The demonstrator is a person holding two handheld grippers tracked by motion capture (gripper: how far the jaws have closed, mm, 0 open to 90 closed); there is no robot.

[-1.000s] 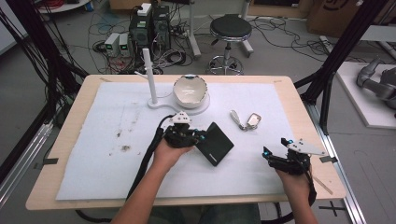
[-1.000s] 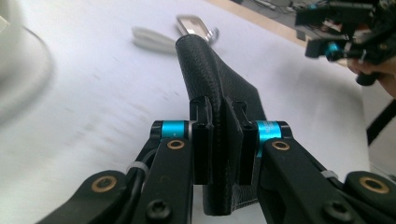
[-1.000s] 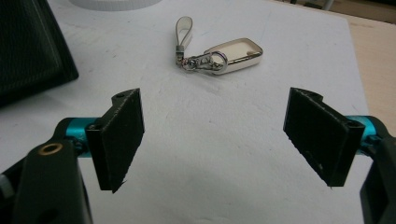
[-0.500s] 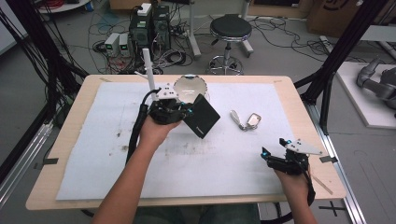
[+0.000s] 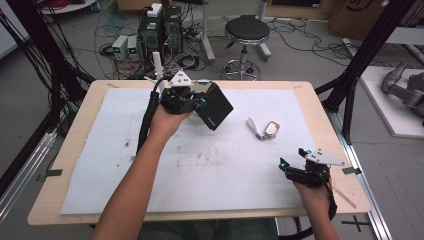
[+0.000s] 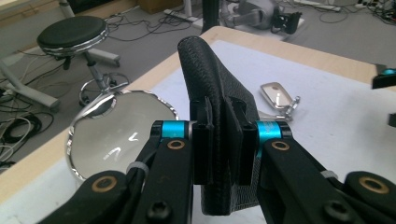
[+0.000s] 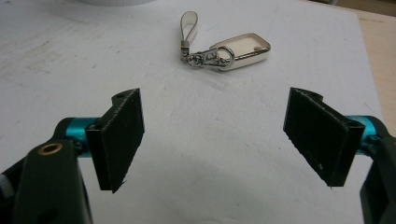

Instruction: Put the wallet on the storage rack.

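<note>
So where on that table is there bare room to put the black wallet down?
The white mat lies bare left of the left gripper holding the black wallet, and across the middle toward the right gripper. It is crowded by the round mirror and key fob.

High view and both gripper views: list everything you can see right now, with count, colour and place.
wallet: 1, black, lifted off the table, clamped in the left hand-held gripper
mirror: 1, round, chrome rim, far side of the table under the wallet
key fob: 1, white and silver, with strap, right of centre
mat: 1, white, covering the table
table: 1, light wood
stool: 1, black, on the floor beyond
left hand-held gripper: 1, black, raised, shut on wallet
right hand-held gripper: 1, black, near right edge, open
</note>
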